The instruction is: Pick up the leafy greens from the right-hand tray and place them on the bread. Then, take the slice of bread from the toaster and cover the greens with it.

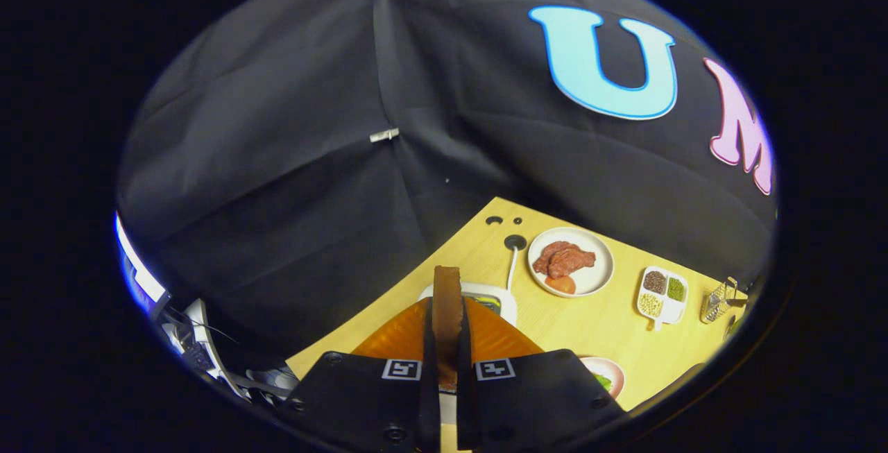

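A staged kitchen booth is showing here: black cloth walls (291,161) are enclosing a pale wooden table (590,321), which is carrying a white toaster (496,298), a plate of meat (570,261), and a divided dish of beans (662,293) farther right.

The gripper (444,370) hides the lower part of the slice of bread (447,304) pinched between its fingers. Just beyond, the toaster (496,298) shows as a white corner, the rest behind the bread and the orange fingers. To the gripper's right, a pink plate (610,373) with a bit of green is half covered. Farther right, a wire basket (719,299) is too small to tell its contents. The tabletop (590,328) is cut off there.
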A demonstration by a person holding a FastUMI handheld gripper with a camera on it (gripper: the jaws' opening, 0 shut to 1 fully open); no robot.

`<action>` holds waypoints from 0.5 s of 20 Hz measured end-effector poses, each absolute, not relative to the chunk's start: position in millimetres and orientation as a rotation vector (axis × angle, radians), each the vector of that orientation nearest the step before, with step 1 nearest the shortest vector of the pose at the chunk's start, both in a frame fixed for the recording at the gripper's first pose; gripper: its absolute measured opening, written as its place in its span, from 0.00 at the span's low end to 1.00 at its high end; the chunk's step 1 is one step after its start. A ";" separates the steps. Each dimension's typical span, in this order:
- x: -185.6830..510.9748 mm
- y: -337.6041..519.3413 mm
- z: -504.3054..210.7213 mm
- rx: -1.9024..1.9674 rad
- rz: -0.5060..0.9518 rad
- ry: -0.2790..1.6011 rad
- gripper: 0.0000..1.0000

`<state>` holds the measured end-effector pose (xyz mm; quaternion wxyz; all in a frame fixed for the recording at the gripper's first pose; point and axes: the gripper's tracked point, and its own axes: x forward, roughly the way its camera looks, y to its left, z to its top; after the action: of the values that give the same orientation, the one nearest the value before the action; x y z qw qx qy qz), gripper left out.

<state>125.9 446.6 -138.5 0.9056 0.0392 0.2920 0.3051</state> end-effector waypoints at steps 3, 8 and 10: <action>125.9 407.0 -109.9 0.122 0.592 0.549 0.14; 122.8 329.8 -108.6 0.115 0.477 0.522 0.13; 117.8 294.4 -127.2 0.099 0.414 0.538 0.13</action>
<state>117.8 294.4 -127.2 0.9417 0.0485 0.2637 0.2032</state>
